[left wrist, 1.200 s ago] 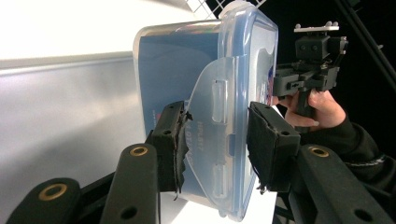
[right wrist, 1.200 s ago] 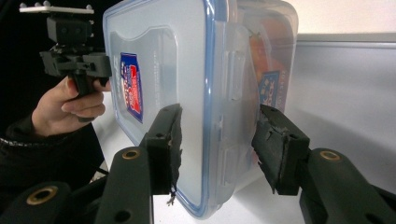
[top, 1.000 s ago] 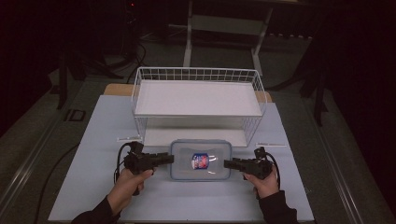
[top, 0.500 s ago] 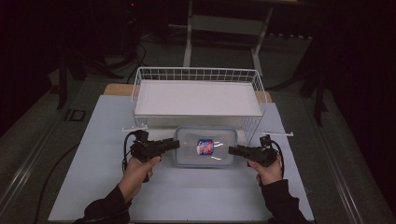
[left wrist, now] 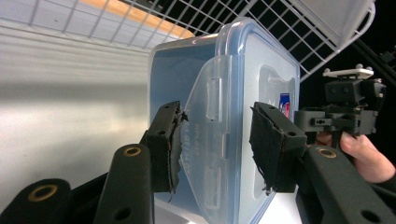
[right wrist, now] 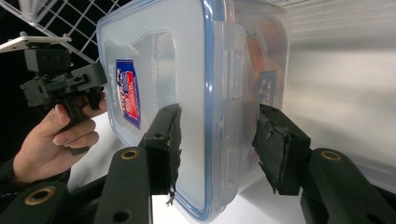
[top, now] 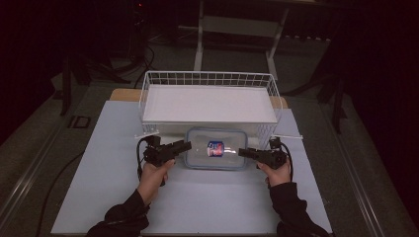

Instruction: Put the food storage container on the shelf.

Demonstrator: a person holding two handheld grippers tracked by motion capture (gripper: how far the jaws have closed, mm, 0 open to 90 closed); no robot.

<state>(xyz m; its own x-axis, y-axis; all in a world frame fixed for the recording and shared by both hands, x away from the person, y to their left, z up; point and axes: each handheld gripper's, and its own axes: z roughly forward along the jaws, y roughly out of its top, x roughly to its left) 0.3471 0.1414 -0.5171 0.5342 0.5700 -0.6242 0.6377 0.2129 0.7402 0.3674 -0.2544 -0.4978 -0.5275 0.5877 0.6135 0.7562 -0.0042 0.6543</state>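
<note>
Clear lidded container [top: 216, 148] sits lower centre of the high view, lid up, long axis running left-right across the frame. Its far long edge is just beside the front wall of the white wire basket [top: 207, 79]; cannot tell if they touch. Red-blue label [top: 215, 148] shows through the lid near its middle.

Left gripper [top: 184, 146] is at the container's left short end, right gripper [top: 243, 152] at its right short end, both pointing inward toward each other, roughly level.

In the left gripper view the jaws straddle the end latch flap [left wrist: 210, 140]: one pad on the box side, the other over the lid. Jaws have just been opening slightly, with the container end between them; a pinch, narrow. In the right gripper view the jaws bracket the opposite end of the container [right wrist: 196, 93] the same way, pads against it.

Open white table surface [top: 207, 202] fills the lower frame, room to both sides too. Basket blocks the upper side. Forearms enter from the bottom edge.
</note>
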